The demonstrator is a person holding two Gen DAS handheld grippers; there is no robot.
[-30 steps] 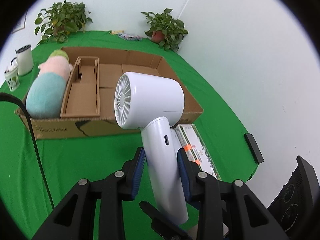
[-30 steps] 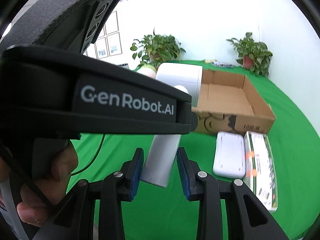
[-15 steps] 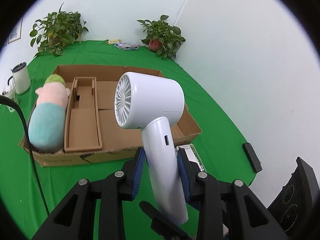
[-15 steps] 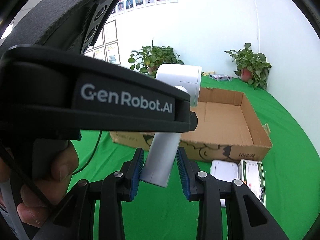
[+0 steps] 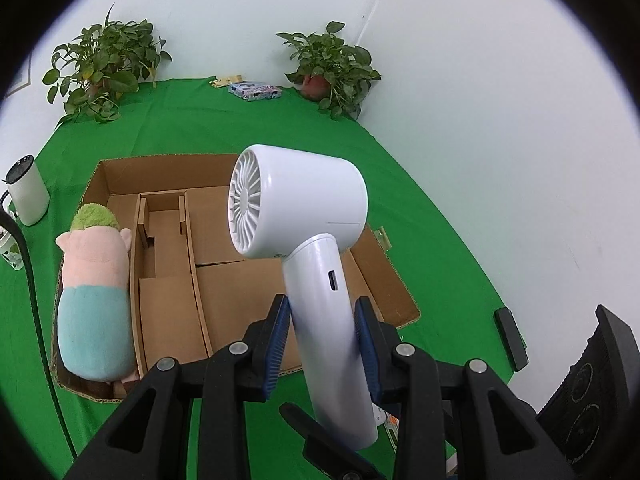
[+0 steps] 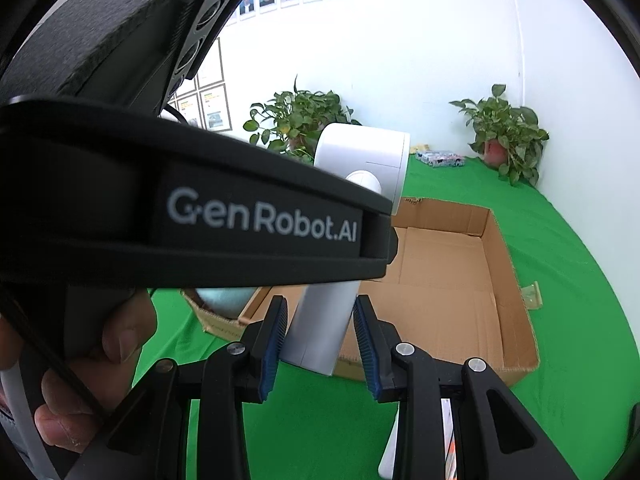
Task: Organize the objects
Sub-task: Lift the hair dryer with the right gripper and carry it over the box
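My left gripper (image 5: 322, 338) is shut on the handle of a white hair dryer (image 5: 300, 208) and holds it upright above the open cardboard box (image 5: 240, 312). A plush toy (image 5: 94, 292) with a green top lies in the box's left compartment. In the right wrist view the hair dryer (image 6: 360, 160) shows beyond my right gripper (image 6: 320, 342), whose jaws stand apart with nothing between the pads. The left gripper's black body (image 6: 180, 220) and the hand holding it fill the left of that view.
The box (image 6: 460, 280) sits on a green table (image 5: 180, 120). Two potted plants (image 5: 100, 68) (image 5: 332, 68) stand at the back by the wall. A white cup (image 5: 26, 190) stands left of the box. White flat packages (image 6: 444, 440) lie in front of the box.
Both grippers have risen and moved forward. The hair dryer is now over the box, which sits lower in both views. The packages in front of the box have slid almost out of sight.
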